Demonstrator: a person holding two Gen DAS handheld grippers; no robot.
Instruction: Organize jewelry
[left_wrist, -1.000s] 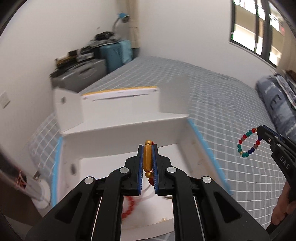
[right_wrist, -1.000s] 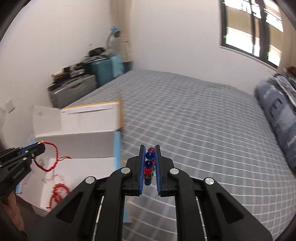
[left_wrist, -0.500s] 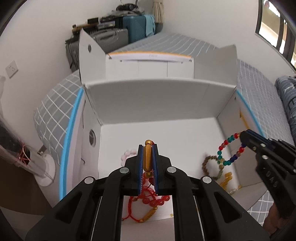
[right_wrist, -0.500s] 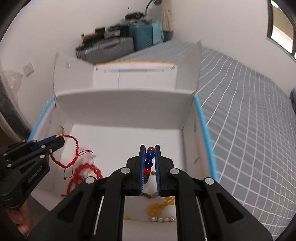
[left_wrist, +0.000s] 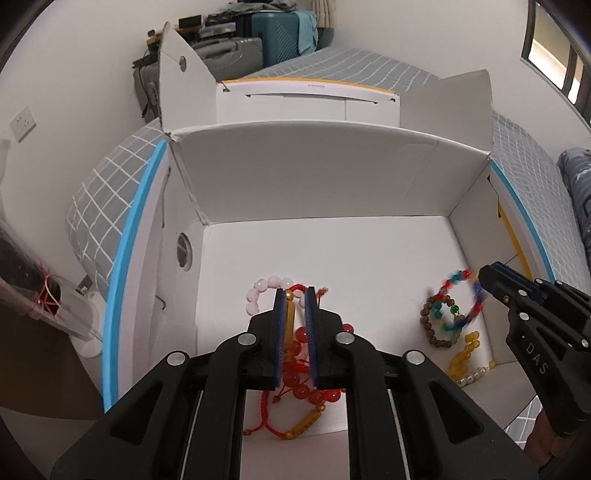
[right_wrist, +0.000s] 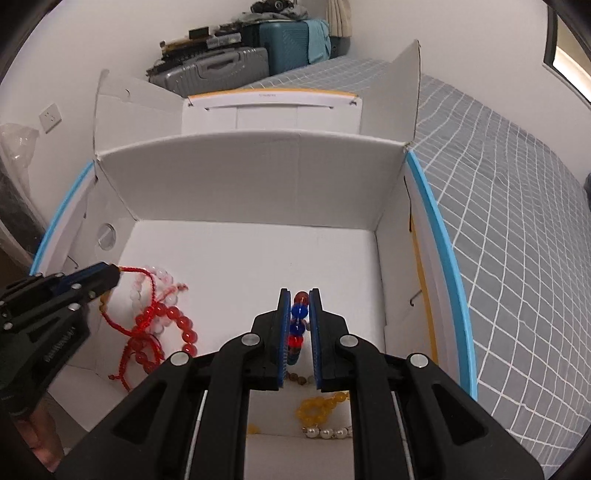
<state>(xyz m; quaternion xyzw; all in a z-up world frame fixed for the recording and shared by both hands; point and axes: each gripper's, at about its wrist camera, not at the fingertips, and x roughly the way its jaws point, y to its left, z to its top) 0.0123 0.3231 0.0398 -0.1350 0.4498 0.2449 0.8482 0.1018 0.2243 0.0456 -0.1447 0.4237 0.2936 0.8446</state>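
An open white box (left_wrist: 325, 177) stands on the bed, also shown in the right wrist view (right_wrist: 251, 173). My left gripper (left_wrist: 294, 291) is low inside it, shut on a red cord bracelet with a gold bar bead (left_wrist: 289, 325). That cord bracelet (right_wrist: 146, 295) hangs from the left gripper (right_wrist: 110, 275) in the right wrist view. My right gripper (right_wrist: 300, 295) is shut on a multicoloured bead bracelet (right_wrist: 299, 314), which looks blurred in the left wrist view (left_wrist: 461, 302) at the right gripper's tip (left_wrist: 484, 275).
On the box floor lie a pink bead bracelet (left_wrist: 266, 288), a red bead bracelet (left_wrist: 310, 387), a brown bead bracelet (left_wrist: 432, 325), a yellow bead bracelet (left_wrist: 463, 354) and a pearl strand (left_wrist: 472, 376). Suitcases (right_wrist: 236, 62) stand behind. The grey checked bed (right_wrist: 517, 184) extends right.
Both grippers have gone down deeper into the box, with their bracelets. The red cord bracelet now reaches the pile on the floor. The multicoloured bracelet is swinging.
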